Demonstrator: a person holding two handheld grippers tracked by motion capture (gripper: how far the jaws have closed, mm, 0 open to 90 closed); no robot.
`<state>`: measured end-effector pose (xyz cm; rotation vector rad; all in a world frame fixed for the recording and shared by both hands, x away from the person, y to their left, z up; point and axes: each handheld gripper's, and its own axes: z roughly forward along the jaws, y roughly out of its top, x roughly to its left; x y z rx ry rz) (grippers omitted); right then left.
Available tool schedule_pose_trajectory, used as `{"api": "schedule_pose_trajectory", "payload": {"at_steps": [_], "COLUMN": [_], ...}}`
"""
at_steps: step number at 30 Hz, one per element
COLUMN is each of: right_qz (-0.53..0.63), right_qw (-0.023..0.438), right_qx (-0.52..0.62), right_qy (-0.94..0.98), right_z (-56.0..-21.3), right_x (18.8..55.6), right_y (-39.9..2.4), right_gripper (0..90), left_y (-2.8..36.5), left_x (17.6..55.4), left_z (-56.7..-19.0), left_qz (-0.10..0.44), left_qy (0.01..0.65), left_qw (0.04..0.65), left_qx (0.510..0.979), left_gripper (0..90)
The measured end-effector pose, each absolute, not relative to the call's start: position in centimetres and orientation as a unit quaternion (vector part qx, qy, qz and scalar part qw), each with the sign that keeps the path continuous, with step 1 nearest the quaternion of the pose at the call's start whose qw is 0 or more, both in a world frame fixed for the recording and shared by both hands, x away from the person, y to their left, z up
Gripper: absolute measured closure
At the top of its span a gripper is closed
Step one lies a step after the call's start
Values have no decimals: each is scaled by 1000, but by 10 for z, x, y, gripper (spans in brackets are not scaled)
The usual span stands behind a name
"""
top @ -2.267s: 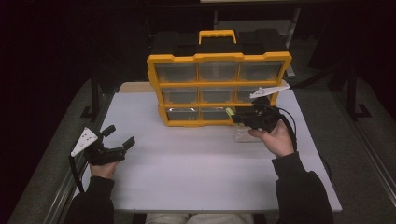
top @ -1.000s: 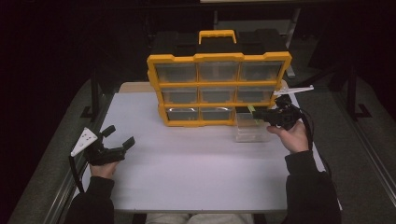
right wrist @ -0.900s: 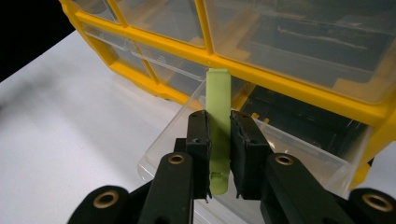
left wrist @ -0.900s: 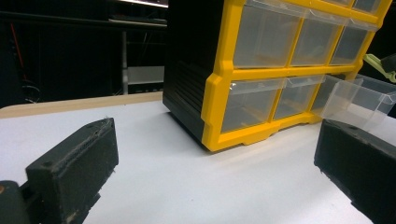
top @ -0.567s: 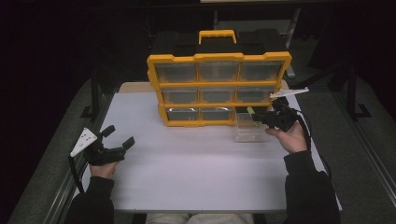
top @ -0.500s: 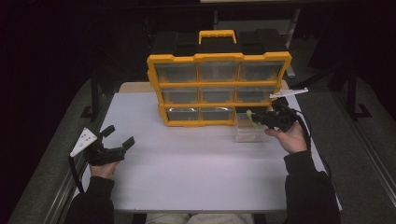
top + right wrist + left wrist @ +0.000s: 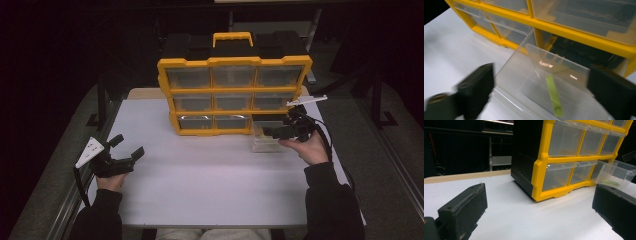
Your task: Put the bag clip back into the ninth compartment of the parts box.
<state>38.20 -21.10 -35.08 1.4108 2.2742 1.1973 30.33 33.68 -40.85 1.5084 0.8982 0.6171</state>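
Currently, my right claw (image 7: pixel 270 133) hovers at the clear drawer (image 7: pixel 265 136), which stands pulled out of the bottom-right bay of the yellow organizer (image 7: pixel 234 90) and rests on the bench (image 7: pixel 210 185). In the right gripper view the jaws stand wide apart, one on each side of the drawer (image 7: pixel 541 85), gripping nothing. A slim green strip (image 7: pixel 554 96) lies flat on the drawer's floor (I cannot tell what kind of part it is).

Change noted: a couple of seconds ago the right hand (image 7: pixel 309 147) sat close against the front of the organizer at that bay; a second ago it had drawn back toward the bench's right edge and the drawer was out in front of the cabinet. Over the last half second the hand has barely shifted. The dark, open bay (image 7: pixel 584 53) behind the drawer confirms the drawer is out of its slot, or very nearly so.

My left claw (image 7: pixel 124 147) rests low at the left of the bench, jaws open and empty, well apart from the organizer; it has not moved across the frames. From the left gripper view the drawer (image 7: pixel 616 173) shows tilted out at the cabinet's far corner.

Assessment: the pull-out step appears finished. The contents are now reachable, so the next move likely concerns the green strip.
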Motion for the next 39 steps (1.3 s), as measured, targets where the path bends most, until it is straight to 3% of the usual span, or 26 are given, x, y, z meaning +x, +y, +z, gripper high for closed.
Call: {"api": "schedule_pose_trajectory", "payload": {"at_steps": [21,39], "right_qz": [499,534], "right_qw": [132,210], "right_qx": [463,431], "right_qy": [720,696], "right_z": [-361,-370], "right_x": [349,326], "right_y": [-231,-229], "right_gripper": [0,0], "left_y": [336,337], "left_x": [304,303], "left_z": [-409,-410], "left_qz": [264,264], "left_qy": [388,391], "left_qw": [596,594], "left_qx": [652,652], "left_gripper": [0,0]}}
